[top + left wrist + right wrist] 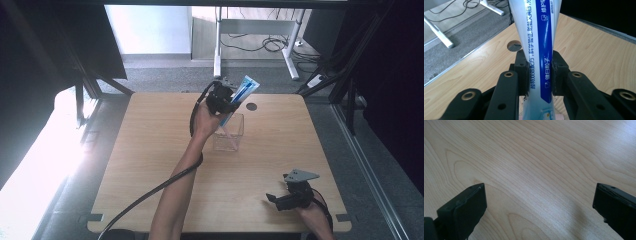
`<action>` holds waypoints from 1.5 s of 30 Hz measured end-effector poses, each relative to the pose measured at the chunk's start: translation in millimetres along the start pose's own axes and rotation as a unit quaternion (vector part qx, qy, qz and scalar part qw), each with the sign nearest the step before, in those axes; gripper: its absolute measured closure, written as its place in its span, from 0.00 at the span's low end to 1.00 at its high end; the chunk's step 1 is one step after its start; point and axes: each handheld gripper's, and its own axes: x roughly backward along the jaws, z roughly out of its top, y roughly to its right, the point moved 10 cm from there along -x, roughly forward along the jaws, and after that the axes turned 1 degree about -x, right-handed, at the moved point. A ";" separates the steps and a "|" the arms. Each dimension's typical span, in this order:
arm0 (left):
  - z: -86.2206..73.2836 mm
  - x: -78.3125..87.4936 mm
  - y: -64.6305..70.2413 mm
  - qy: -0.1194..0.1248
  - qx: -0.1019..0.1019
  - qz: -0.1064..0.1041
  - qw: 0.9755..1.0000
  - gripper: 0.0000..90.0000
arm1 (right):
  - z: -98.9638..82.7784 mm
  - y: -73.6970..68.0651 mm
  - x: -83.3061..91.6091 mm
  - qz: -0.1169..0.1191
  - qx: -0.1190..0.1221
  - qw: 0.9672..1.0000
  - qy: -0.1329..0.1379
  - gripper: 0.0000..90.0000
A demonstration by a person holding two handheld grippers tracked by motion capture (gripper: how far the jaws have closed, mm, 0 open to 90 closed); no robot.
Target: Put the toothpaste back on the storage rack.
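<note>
Above the clear box (229, 132) at the table's (150, 150) far side, we see the left gripper (231, 102) clamped on a white-and-blue printed toothpaste tube (541, 50), tilted, while the right gripper's (280, 192) jaws stand apart.

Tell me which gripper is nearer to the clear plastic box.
Left. The left gripper, clamped on a toothpaste tube, hangs just above the clear plastic box at its far rim. The right gripper sits open near the table's near right edge, well apart from the box.
</note>
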 end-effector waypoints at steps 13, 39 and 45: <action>-14.3 -20.7 3.6 -0.001 -0.014 0.003 1.000 0.80 | -0.5 0.2 -0.1 0.000 0.000 1.000 -0.001 0.00; -43.8 -35.9 14.7 -0.017 -0.039 -0.007 0.999 0.80 | -1.1 1.7 -0.3 -0.003 0.000 1.000 -0.003 0.00; -48.6 -34.5 14.5 -0.022 -0.039 -0.008 0.999 0.79 | -0.9 0.9 -0.3 -0.003 0.001 1.000 -0.004 0.00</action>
